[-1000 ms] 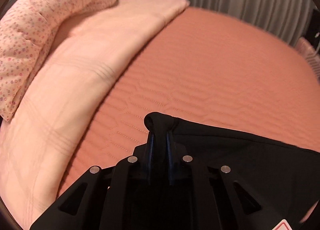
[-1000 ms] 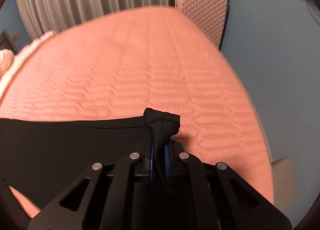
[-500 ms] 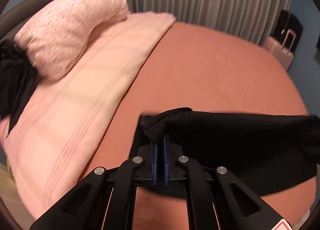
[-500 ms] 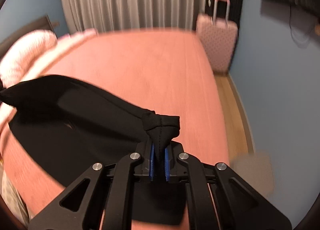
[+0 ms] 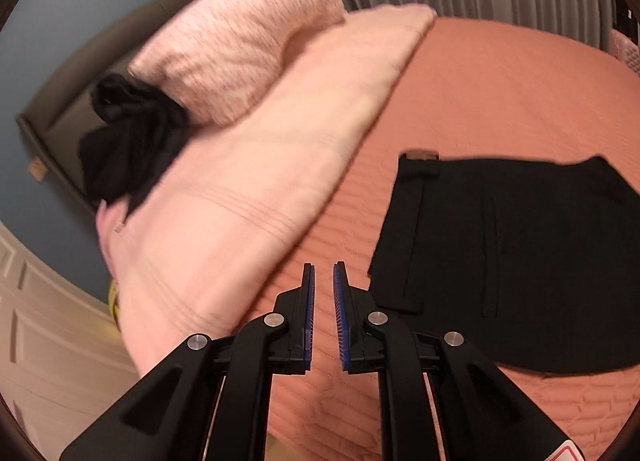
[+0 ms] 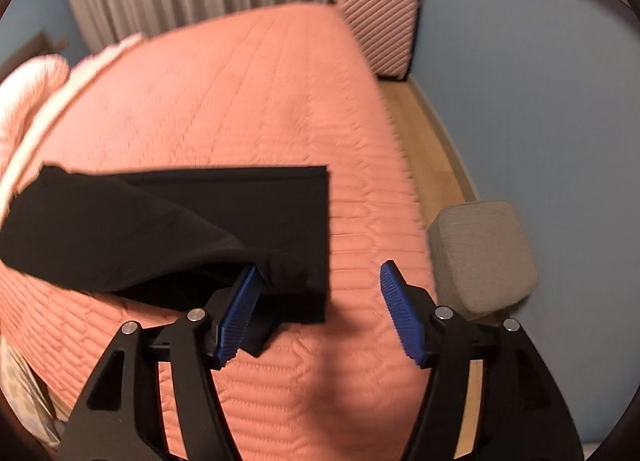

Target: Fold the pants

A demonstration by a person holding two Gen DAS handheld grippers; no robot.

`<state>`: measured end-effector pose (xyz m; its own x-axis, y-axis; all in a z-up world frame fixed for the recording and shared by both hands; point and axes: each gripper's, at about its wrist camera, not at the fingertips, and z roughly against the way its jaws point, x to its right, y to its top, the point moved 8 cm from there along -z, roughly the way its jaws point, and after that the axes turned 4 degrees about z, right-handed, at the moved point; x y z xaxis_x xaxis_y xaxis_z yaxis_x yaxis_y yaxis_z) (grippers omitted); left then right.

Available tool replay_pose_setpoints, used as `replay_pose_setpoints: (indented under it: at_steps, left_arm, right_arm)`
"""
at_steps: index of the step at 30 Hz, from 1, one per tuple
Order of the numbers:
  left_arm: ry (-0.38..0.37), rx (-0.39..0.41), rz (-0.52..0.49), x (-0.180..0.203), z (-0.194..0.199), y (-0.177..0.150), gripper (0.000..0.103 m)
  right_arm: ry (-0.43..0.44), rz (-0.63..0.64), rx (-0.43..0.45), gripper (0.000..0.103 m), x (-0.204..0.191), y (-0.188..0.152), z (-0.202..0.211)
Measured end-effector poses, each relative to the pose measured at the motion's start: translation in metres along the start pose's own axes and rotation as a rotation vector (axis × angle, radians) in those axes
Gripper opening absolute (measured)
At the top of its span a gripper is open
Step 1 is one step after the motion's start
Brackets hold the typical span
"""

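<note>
Both grippers have let go of the black pants point(image 5: 500, 261), which half a second ago hung bunched in each grip above the bed point(image 5: 500, 93). The garment now lies on the salmon quilt as a folded dark rectangle, beside the pale pink blanket point(image 5: 248, 189). The left gripper point(image 5: 323, 313) holds nothing; its fingers point(image 5: 308, 309) stand nearly shut with a narrow gap, clear of the cloth. The right gripper point(image 6: 320, 309) has just been opening; its fingers stand wide, one corner of the pants point(image 6: 168, 229) draped against the left pad point(image 6: 240, 313), unpinched. Judgement: this fold is laid; the corner wants smoothing next.
</note>
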<state>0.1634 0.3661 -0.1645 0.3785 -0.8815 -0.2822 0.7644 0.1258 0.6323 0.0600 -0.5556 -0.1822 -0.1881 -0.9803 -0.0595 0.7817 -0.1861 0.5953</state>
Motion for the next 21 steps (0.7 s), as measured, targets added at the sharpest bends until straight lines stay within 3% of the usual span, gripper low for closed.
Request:
replay_pose_setpoints:
  at_steps: [3,6,8,12,15,17,19,21]
  left_arm:
    - [-0.097,0.076,-0.017,0.041,0.044,0.017,0.017]
    - [-0.204,0.135,-0.07,0.106,0.084,0.025,0.034]
    - [-0.278,0.16,-0.092,0.152,0.113,0.019,0.038]
    - [-0.497,0.138,-0.123,0.248,0.16,-0.001,0.044]
    - [-0.559,0.143,-0.179,0.297,0.181,-0.017,0.044]
    - [-0.588,0.145,-0.227,0.328,0.194,-0.027,0.044]
    - [-0.605,0.158,-0.255,0.346,0.206,-0.035,0.044]
    - [-0.614,0.159,-0.27,0.355,0.211,-0.041,0.06]
  right_arm:
    - [0.055,-0.032,0.019,0.061,-0.003,0.003,-0.007]
    - [0.04,0.039,-0.049,0.072,-0.013,0.003,-0.033]
    - [0.032,0.034,-0.106,0.072,-0.013,-0.006,-0.047]
    - [0.126,-0.169,-0.101,0.072,0.005,-0.013,-0.05]
    - [0.151,-0.214,-0.15,0.072,0.005,-0.016,-0.065]
    - [0.166,-0.218,-0.204,0.065,-0.003,-0.02,-0.082]
    - [0.153,-0.181,-0.246,0.024,-0.015,-0.023,-0.092]
    - [0.127,-0.146,-0.226,0.02,-0.026,-0.015,-0.087]
